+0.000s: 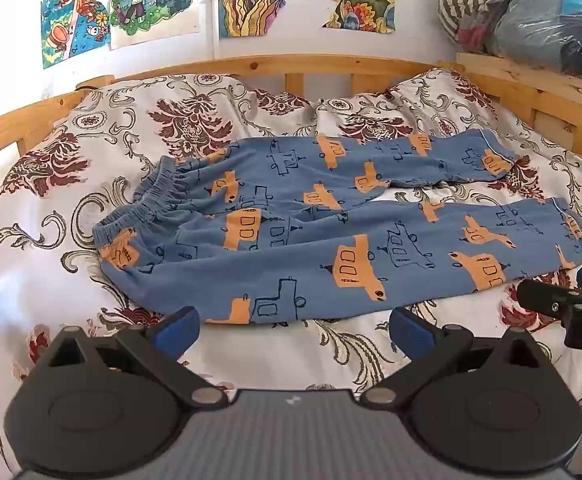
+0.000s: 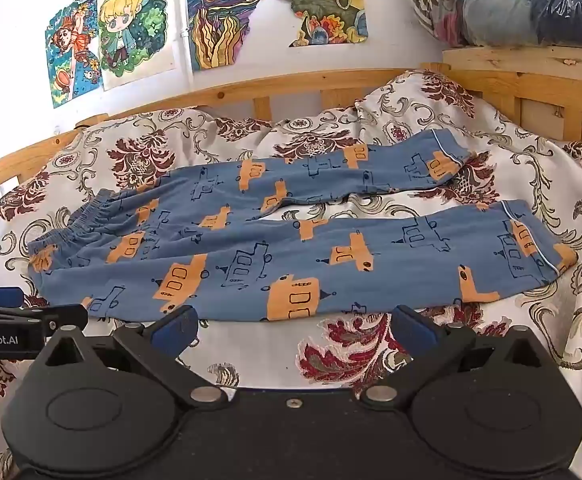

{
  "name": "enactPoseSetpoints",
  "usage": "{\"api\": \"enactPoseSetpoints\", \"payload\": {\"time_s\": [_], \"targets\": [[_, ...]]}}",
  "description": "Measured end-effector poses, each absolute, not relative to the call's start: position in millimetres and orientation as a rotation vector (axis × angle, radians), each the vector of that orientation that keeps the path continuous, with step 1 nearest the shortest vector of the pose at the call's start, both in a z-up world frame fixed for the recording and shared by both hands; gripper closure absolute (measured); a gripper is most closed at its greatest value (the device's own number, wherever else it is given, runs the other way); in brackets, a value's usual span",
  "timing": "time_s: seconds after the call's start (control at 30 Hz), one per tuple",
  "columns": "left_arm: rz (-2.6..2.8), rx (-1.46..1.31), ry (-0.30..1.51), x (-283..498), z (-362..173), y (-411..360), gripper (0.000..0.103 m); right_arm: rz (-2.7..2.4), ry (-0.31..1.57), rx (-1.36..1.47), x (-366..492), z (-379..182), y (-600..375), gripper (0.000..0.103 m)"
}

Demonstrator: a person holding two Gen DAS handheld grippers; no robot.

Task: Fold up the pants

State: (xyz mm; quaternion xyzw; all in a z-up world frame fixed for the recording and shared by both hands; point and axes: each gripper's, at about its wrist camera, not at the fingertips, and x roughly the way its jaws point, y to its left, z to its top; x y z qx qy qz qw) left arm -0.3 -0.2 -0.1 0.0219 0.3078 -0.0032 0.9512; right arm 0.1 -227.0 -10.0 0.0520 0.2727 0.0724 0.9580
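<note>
The pants [image 1: 331, 232] lie spread flat across the middle of the bed, blue with orange and dark outlined vehicle prints. The gathered waistband [image 1: 147, 204] is at the left, and the two legs run out to the right. The legs lie apart, with a strip of the bedding showing between them. The far leg [image 2: 331, 172] ends in a cuff with a pale edge close to the headboard side. The near leg [image 2: 411, 256] ends in a cuff [image 2: 539, 244] at the right. The fabric shows only light wrinkles, mostly at the waistband and crotch.

The left tool [image 1: 293, 330] hovers just near of the pants' near edge, its blue-tipped fingers [image 1: 179, 326] spread wide apart and gripping nothing. The right tool [image 2: 293, 330] sits likewise at the near edge, further right along the near leg, its fingers [image 2: 411, 328] also wide apart with nothing between them. In the left wrist view, part of the right tool shows at the right edge, beside the near cuff.

Under the pants is a white quilt [image 1: 91, 152] with dark red and grey floral scrolls. A wooden bed rail [image 1: 291, 66] runs along the far side. Colourful drawings [image 2: 131, 32] hang on the white wall beyond it. A bundle in clear plastic [image 1: 531, 16] rests on a wooden ledge at the far right.
</note>
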Motion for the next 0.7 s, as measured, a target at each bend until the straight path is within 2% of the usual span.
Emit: {"api": "enactPoseSetpoints", "payload": {"time_s": [0.7], "targets": [[-0.003, 0.035, 0.633, 0.4, -0.3, -0.6, 0.000, 0.144, 0.556, 0.107, -0.6, -10.2, -227.6, 0.001]]}}
